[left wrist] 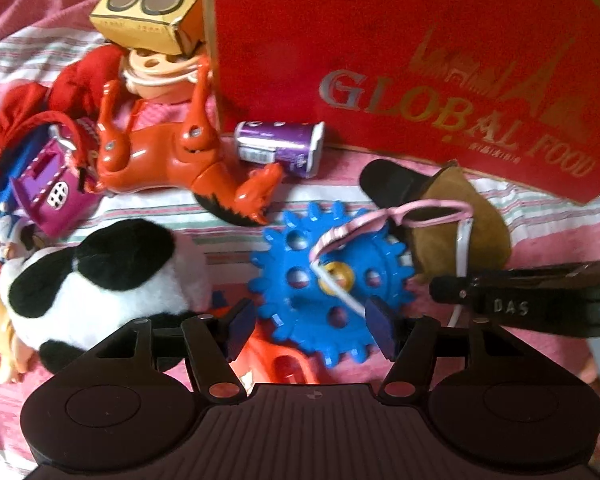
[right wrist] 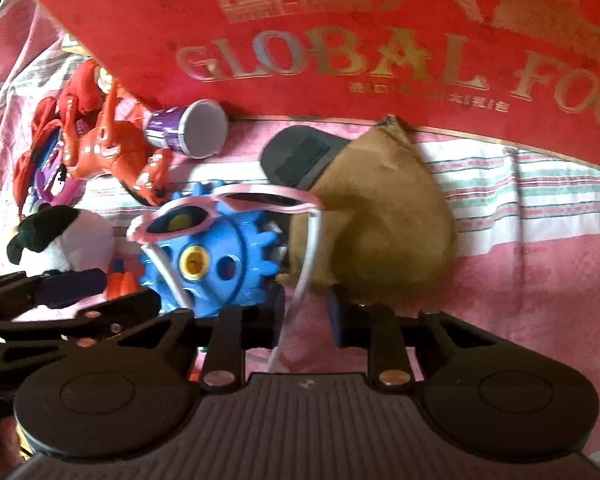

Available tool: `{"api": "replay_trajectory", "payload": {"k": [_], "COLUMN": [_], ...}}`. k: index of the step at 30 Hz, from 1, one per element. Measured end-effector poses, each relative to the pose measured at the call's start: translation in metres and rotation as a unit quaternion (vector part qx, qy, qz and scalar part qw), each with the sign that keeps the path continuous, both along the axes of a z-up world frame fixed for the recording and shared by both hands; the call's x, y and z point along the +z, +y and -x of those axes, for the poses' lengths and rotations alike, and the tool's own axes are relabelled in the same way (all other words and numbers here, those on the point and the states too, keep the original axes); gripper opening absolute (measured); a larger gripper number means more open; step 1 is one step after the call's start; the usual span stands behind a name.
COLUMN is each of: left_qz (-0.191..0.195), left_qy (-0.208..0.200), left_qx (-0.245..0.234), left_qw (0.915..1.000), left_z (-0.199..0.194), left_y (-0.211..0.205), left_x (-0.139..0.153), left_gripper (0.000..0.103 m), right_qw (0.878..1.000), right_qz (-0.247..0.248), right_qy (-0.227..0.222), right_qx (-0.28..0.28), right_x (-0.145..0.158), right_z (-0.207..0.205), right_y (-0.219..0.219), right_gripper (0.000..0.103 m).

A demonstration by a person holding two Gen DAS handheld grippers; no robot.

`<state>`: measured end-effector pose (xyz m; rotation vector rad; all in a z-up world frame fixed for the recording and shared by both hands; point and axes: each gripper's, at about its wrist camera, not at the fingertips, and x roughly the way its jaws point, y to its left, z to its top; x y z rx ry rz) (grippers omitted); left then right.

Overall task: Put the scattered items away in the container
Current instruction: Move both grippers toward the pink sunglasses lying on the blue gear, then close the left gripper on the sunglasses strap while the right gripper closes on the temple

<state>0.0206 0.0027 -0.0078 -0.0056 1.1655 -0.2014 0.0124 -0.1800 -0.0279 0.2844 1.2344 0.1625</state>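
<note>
A blue toy gear [left wrist: 300, 280] lies on the pink striped cloth, and my left gripper [left wrist: 310, 326] stands open astride its near edge. Pink sunglasses [right wrist: 260, 198] rest across the gear and a brown pouch [right wrist: 380, 216]. One white temple arm of the glasses runs down between the fingers of my right gripper [right wrist: 307, 310], whose pads stand a little apart and do not press it. The red GLOBAL FOOD box [left wrist: 380, 60] stands just behind. In the left wrist view the right gripper's finger [left wrist: 460, 292] reaches in from the right.
To the left lie a panda plush [left wrist: 100, 280], an orange toy horse [left wrist: 160, 148], a purple can [left wrist: 276, 146], a purple toy house [left wrist: 48, 188], red cloth [left wrist: 72, 84] and a yellow carton [left wrist: 148, 8]. An orange toy [left wrist: 276, 360] sits under the gear.
</note>
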Motion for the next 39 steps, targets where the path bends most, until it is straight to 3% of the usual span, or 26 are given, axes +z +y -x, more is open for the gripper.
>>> {"api": "replay_trajectory", "payload": {"k": [4,8,10,11,17,18,19,20,22,24,29,33,39], "left_qz": [0.002,-0.015,-0.028,-0.028,-0.053,-0.062,-0.067,-0.072,-0.090,-0.098,-0.039,-0.023,-0.003], "left_qy": [-0.002,0.012,0.015,0.019,-0.017,-0.021,-0.023,-0.021,-0.016,-0.003,0.032,0.070,0.055], "left_qx": [-0.002,-0.006,-0.007,-0.007,-0.034,-0.039,-0.040,-0.038,-0.028,-0.011,0.029,0.048,0.051], "left_qw": [1.0000,0.9998,0.9995,0.9994,0.9979,0.9971,0.9967,0.9964,0.9954,0.9951,0.9983,0.9961,0.9971], "left_z": [-0.005,-0.008,-0.007,-0.007,-0.003,-0.002,-0.002,0.000,0.002,0.007,0.014,0.016,0.012], "left_y": [-0.009,-0.017,-0.018,-0.018,-0.022,-0.023,-0.024,-0.024,-0.025,-0.022,-0.004,-0.004,-0.009], "left_x": [-0.001,-0.013,-0.019,-0.020,-0.016,-0.017,-0.018,-0.019,-0.021,-0.019,-0.009,-0.018,-0.010], "left_gripper": [0.079,0.072,0.015,0.007,0.007,0.009,0.028,0.035,0.063,0.078,0.082,0.083,0.082], "right_qw": [1.000,1.000,1.000,1.000,0.999,0.999,0.999,0.999,0.999,0.999,0.999,0.999,0.999], "right_qz": [-0.006,-0.004,-0.007,-0.008,0.007,0.004,-0.001,-0.008,-0.011,-0.009,-0.004,-0.007,-0.008], "right_qy": [-0.010,-0.016,-0.017,-0.018,-0.016,-0.012,-0.007,-0.003,-0.002,-0.002,-0.003,-0.003,-0.002], "right_qx": [0.006,0.016,0.021,0.024,0.047,0.046,0.043,0.040,0.036,0.038,0.038,0.032,0.037], "right_x": [0.000,0.001,0.001,0.001,0.000,-0.003,-0.005,-0.006,-0.007,-0.008,-0.009,-0.009,-0.008], "right_z": [0.003,0.004,0.003,0.002,-0.004,-0.005,-0.007,-0.008,-0.008,-0.010,-0.011,-0.011,-0.011], "right_y": [-0.009,-0.011,-0.012,-0.010,-0.001,-0.001,-0.002,-0.002,-0.002,-0.003,-0.002,-0.004,-0.003], "right_gripper": [0.009,0.008,0.008,0.008,0.008,0.008,0.008,0.008,0.007,0.007,0.006,0.006,0.006]}}
